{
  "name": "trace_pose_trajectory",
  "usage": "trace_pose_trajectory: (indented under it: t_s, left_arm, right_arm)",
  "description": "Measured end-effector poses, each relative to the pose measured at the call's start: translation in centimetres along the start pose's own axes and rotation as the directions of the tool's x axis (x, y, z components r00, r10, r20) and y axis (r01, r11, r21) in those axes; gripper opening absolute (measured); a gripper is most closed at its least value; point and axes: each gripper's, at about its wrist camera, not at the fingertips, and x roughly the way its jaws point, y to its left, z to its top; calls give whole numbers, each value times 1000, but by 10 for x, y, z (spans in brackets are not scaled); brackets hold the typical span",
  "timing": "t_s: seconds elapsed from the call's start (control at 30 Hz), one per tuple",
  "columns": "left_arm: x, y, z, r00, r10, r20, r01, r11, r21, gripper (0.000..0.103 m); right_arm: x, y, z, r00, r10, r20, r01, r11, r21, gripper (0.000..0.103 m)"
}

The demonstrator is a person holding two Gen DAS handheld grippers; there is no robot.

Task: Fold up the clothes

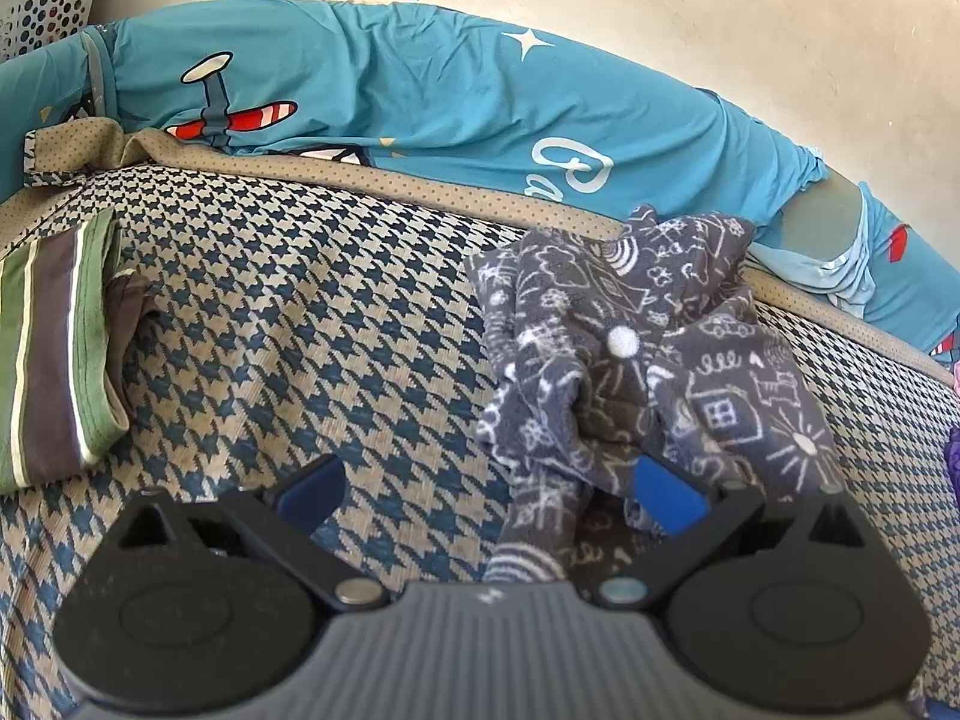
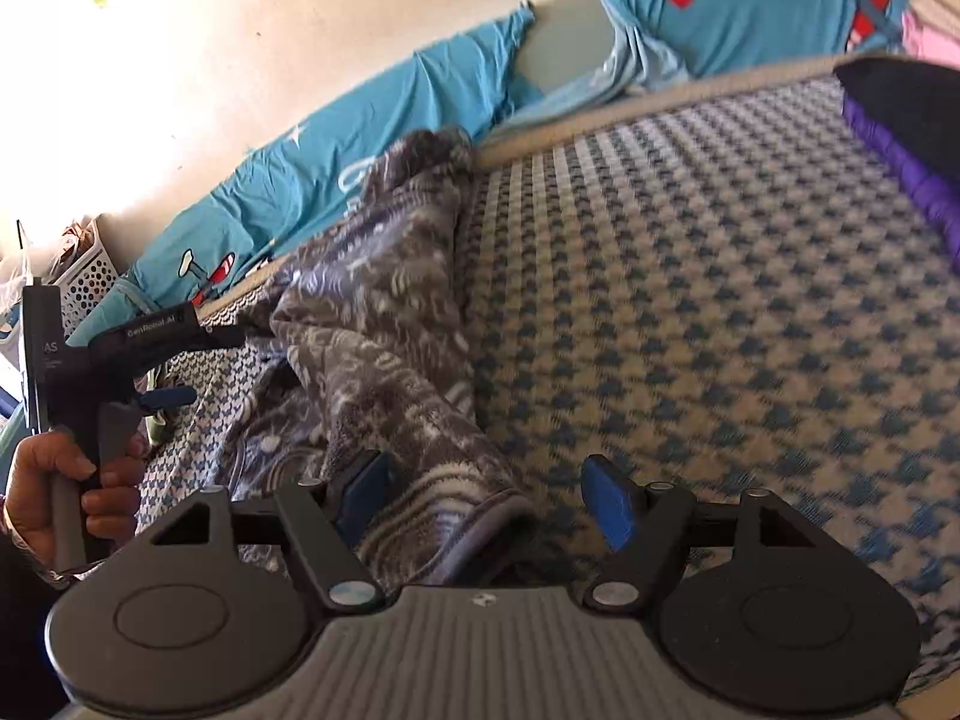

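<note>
A grey fleece garment (image 1: 630,360) with white doodle print lies crumpled on the houndstooth bedspread (image 1: 288,312). My left gripper (image 1: 489,495) is open and low over the bed; its right finger (image 1: 669,498) sits at the garment's near edge, and a strip of cloth hangs between the jaws. In the right wrist view the same garment (image 2: 384,312) stretches away toward the wall. My right gripper (image 2: 486,498) is open, with the garment's hemmed end lying between its blue pads, close to the left one. A hand (image 2: 54,480) holds the other gripper's handle at the left edge.
A folded green and grey striped cloth (image 1: 54,360) lies at the left. A teal sheet with plane prints (image 1: 420,90) is bunched along the wall. A white perforated basket (image 1: 42,0) stands in the far corner. A purple and dark garment (image 2: 900,150) lies at the right.
</note>
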Motion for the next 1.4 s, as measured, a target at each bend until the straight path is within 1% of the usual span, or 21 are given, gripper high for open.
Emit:
trace_pose_trajectory:
  t_s: [0.03, 0.1, 0.17, 0.2, 0.33, 0.37, 0.43, 0.57, 0.6, 0.7, 0.77, 0.97, 1.23, 1.4]
  left_arm:
    - [0, 0, 0, 1000, 0, -2, 0, 1000, 1, 103]
    - [1, 0, -1, 1000, 1, -4, -1, 1000, 2, 103]
    - [0, 0, -1, 1000, 1, -5, -1, 1000, 2, 103]
    - [0, 1, -1, 1000, 1, -4, -1, 1000, 0, 103]
    - [-4, 3, 0, 1000, -7, -1, 7, 1000, -10, 103]
    - [-5, 4, -1, 1000, -10, 0, 10, 1000, -13, 103]
    - [-8, 5, -1, 1000, -15, 2, 15, 1000, -17, 103]
    - [-13, 8, -2, 1000, -21, 3, 22, 999, -27, 103]
    - [-14, 9, -2, 1000, -23, 4, 23, 999, -29, 103]
    - [-18, 12, -3, 1000, -27, 7, 27, 999, -38, 103]
    - [-21, 14, -4, 1000, -29, 7, 29, 999, -46, 103]
    - [-32, 25, -6, 999, -33, 14, 34, 996, -80, 103]
    - [-47, 43, -2, 999, -16, 41, 22, 990, -141, 103]
    - [-51, 50, 0, 999, -9, 47, 17, 986, -165, 103]
  right_arm:
    - [2, 0, -1, 1000, 4, -5, -4, 1000, 5, 69]
    - [3, 0, -2, 1000, 16, -1, -16, 1000, 8, 59]
    - [1, 2, -2, 999, 37, 2, -37, 999, 0, 44]
    - [1, 3, -2, 999, 46, 1, -46, 999, -6, 42]
    - [-3, 11, -3, 998, 59, 17, -59, 998, -39, 23]
    - [-5, 13, -3, 998, 62, 23, -61, 997, -47, 19]
    - [-8, 21, -4, 997, 73, 32, -70, 995, -78, 15]
    - [-15, 44, -8, 994, 106, 39, -97, 980, -176, 12]
    - [-16, 49, -9, 990, 134, 34, -125, 975, -184, 11]
    - [-20, 65, -12, 976, 218, 17, -209, 954, -213, 10]
    - [-21, 78, -14, 966, 258, 2, -250, 938, -242, 10]
    - [-14, 111, -22, 941, 336, -42, -334, 901, -278, 10]
    - [-4, 141, -30, 912, 400, -95, -408, 856, -316, 10]
    - [17, 156, -41, 903, 401, -152, -429, 834, -347, 10]
